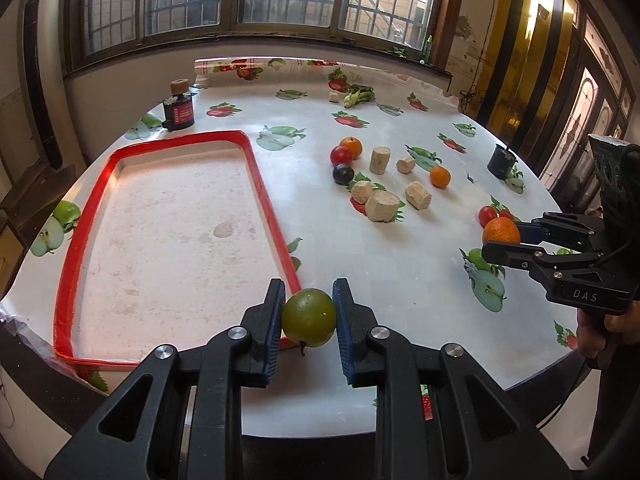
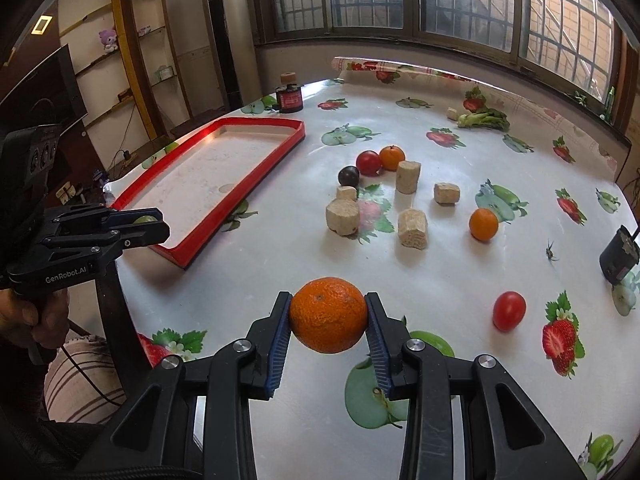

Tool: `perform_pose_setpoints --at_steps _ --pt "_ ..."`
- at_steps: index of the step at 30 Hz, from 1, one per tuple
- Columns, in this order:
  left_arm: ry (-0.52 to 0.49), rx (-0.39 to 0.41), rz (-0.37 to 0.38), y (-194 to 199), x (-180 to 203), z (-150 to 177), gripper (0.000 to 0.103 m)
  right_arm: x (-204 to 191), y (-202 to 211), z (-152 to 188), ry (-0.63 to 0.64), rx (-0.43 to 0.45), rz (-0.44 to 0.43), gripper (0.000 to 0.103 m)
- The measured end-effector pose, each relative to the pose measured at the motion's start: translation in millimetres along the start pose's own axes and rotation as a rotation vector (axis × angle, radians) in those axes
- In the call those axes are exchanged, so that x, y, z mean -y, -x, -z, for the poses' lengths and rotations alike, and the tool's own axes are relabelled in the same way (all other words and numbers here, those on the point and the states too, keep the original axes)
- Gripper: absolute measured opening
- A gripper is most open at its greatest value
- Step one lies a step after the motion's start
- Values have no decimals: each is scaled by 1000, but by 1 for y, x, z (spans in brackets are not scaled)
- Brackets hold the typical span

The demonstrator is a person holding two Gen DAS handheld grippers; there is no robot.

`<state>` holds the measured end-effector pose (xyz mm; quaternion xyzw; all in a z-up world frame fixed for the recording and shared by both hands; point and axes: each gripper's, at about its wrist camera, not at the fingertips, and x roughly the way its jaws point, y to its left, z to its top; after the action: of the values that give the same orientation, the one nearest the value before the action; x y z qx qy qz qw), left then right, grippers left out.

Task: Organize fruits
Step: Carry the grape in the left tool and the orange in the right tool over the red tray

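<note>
**Left wrist view: two fruits held at once beside the red tray**

A green fruit (image 1: 309, 317) is seen clamped between the blue pads of the left gripper (image 1: 309, 320), just at the near corner of the red-rimmed tray (image 1: 269, 196). An orange (image 2: 328, 314) is gripped by the right gripper (image 2: 328, 316) above the fruit-print tablecloth (image 2: 280, 264). Both fruits are judged light, round and liable to roll or slip; a hold across the widest part is favoured, with modest pressure so the skin is not bruised. More fruits and cork-like blocks are left scattered mid-table.
</note>
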<state>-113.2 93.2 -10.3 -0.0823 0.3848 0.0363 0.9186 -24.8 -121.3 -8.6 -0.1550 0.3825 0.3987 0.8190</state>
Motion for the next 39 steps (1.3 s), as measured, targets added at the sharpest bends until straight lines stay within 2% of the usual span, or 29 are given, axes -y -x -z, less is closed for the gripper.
perform_pose_setpoints --at_steps 29,39 --pt "143 30 -109 16 -84 -6 22 -82 -44 -71 95 29 -186 37" --pt "192 0 -122 4 -112 -2 22 -113 -83 -94 123 -8 -226 37"
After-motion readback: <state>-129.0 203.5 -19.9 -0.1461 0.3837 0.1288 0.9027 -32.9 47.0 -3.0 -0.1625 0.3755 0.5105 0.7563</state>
